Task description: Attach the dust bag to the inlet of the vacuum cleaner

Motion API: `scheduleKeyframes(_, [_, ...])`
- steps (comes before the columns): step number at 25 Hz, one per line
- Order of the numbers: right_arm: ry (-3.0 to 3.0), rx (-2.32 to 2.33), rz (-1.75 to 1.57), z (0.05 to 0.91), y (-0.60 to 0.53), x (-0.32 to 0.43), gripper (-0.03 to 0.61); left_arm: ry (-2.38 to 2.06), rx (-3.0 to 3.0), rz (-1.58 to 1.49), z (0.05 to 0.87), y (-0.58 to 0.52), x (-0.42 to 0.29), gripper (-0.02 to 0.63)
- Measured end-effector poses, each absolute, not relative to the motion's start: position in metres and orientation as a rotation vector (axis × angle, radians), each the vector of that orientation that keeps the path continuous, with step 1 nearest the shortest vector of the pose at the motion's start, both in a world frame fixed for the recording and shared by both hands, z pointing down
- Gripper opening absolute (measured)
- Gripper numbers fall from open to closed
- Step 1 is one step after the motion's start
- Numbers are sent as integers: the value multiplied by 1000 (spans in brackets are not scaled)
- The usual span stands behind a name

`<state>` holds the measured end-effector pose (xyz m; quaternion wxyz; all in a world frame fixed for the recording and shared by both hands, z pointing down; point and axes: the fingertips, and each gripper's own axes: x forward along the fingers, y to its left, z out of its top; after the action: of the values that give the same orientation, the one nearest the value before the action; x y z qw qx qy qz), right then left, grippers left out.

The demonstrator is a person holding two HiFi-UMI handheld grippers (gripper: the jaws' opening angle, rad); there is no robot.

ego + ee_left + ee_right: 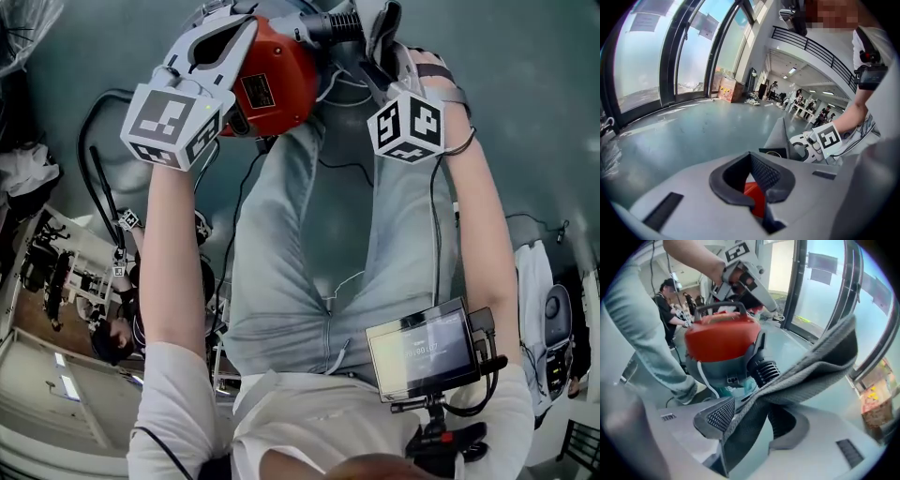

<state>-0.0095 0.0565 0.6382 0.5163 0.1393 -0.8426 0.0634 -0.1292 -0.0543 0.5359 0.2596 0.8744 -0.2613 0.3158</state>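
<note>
Right jaws apart, dust bag (811, 363) slanting upward

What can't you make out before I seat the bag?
- Right gripper view, head view: dust bag covers the inlet mouth.
- Right gripper view: folded cloth hides the bag's opening.
- Left gripper view: left gripper hides all but a red sliver of the vacuum cleaner.

A smooth grey-green floor (693, 131) runs across a wide hall and catches pale reflections of the daylight from tall, dark-framed windows (642, 56) along one side. Cardboard boxes (727, 89) stand at the foot of the glass. Farther in, an upper gallery with a dark railing (815, 51) overhangs a strip-lit area with white tables (806, 108) and distant people.
</note>
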Motion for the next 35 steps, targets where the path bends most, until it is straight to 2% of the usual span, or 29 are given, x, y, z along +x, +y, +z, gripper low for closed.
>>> scheduleKeyframes(2, [-2152,237,236,622,61,-10,219,-712,2360,823,534,-55,-131,3])
scheduleKeyframes(6, [-2354,100,520,604,55,-10,221,-748,2338,767,532,-58,-134,3])
scheduleKeyframes(8, [-2422,111,839,599,39,-9,221,-757,2336,756,531,-59,-135,3])
scheduleKeyframes(14, [-2297,66,2072,598,-1,4,219,-758,2330,723,532,-58,-136,3])
scheduleKeyframes(17, [-2181,3,2441,595,-5,10,219,-758,2329,716,529,-59,-136,3])
scheduleKeyframes(23, [-2328,56,2453,570,-12,20,241,-755,2329,688,528,-61,-136,3])
scheduleKeyframes(30, [-1987,-24,3210,589,-21,29,239,-756,2325,690,527,-60,-137,3])
scheduleKeyframes(32, [-1994,89,3151,596,-21,31,239,-756,2325,686,526,-61,-136,3])
scheduleKeyframes(35, [-2059,348,2801,621,-16,32,239,-754,2321,670,526,-61,-138,3])
